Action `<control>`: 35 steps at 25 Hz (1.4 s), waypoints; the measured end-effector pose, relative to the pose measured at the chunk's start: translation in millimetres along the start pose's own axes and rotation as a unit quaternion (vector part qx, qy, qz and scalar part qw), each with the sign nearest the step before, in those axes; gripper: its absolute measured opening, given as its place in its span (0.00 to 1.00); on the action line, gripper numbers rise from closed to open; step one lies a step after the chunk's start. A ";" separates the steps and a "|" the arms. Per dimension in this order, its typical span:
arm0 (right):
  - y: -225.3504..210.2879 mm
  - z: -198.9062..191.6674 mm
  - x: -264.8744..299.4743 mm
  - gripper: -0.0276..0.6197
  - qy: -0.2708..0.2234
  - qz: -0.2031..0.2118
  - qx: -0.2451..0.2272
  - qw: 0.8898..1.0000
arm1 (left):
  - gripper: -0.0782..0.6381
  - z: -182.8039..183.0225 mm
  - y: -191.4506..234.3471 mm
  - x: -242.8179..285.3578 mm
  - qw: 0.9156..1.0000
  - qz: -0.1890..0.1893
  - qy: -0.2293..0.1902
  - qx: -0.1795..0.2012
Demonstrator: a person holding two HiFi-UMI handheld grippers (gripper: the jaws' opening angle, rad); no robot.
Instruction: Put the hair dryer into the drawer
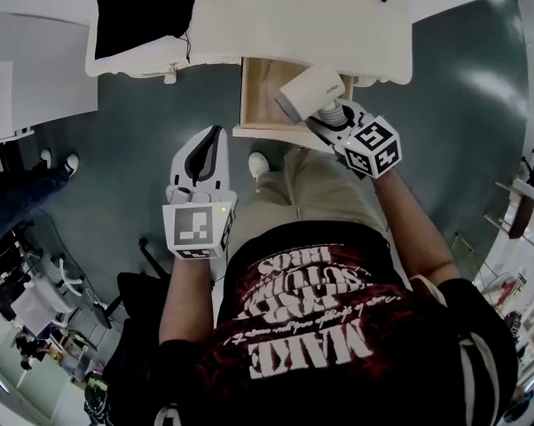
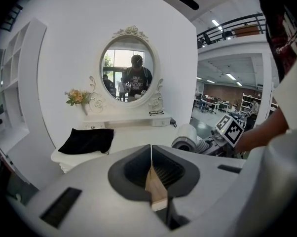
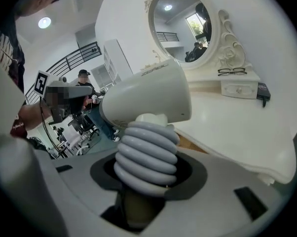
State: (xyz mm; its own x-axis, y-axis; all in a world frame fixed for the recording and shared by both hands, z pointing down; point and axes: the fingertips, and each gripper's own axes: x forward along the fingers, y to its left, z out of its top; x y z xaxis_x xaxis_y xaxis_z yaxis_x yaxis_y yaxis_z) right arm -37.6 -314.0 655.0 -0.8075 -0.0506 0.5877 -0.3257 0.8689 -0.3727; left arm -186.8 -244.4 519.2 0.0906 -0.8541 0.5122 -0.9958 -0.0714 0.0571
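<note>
Two tongs are in play, but only the right tongs point(image 1: 331, 118) carry anything: they are clamped on the ribbed handle point(image 3: 146, 157) of the hair dryer point(image 1: 310, 91), which hangs just over the open drawer point(image 1: 254, 105) under the white bench point(image 1: 285, 16). The left tongs point(image 1: 214, 136) are pressed together and empty, off to the side. To do this well, lower the dryer flat inside the drawer, clear of the bench edge, and part the right tongs only once it rests on the bottom
</note>
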 end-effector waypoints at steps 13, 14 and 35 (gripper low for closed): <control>-17.5 -83.0 52.7 0.35 0.150 0.042 -0.014 0.988 | 0.13 -16.8 6.7 -6.6 1.000 0.009 0.018 -0.021; -19.2 -89.1 56.1 0.35 0.164 0.046 -0.009 0.985 | 0.13 -20.3 8.7 -8.2 0.999 0.013 0.023 -0.022; -76.4 -149.6 81.7 0.36 0.291 -0.013 0.090 0.953 | 0.13 -52.7 -10.0 -7.6 0.997 0.008 0.071 -0.029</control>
State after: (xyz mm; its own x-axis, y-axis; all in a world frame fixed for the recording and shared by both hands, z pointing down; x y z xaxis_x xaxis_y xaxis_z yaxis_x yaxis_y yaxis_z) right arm -5.0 -310.9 839.0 -0.4064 0.2560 0.8771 -0.4621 0.7706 -0.4390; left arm -176.9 -210.0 559.9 0.0805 -0.7736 0.6286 -0.9950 -0.0253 0.0963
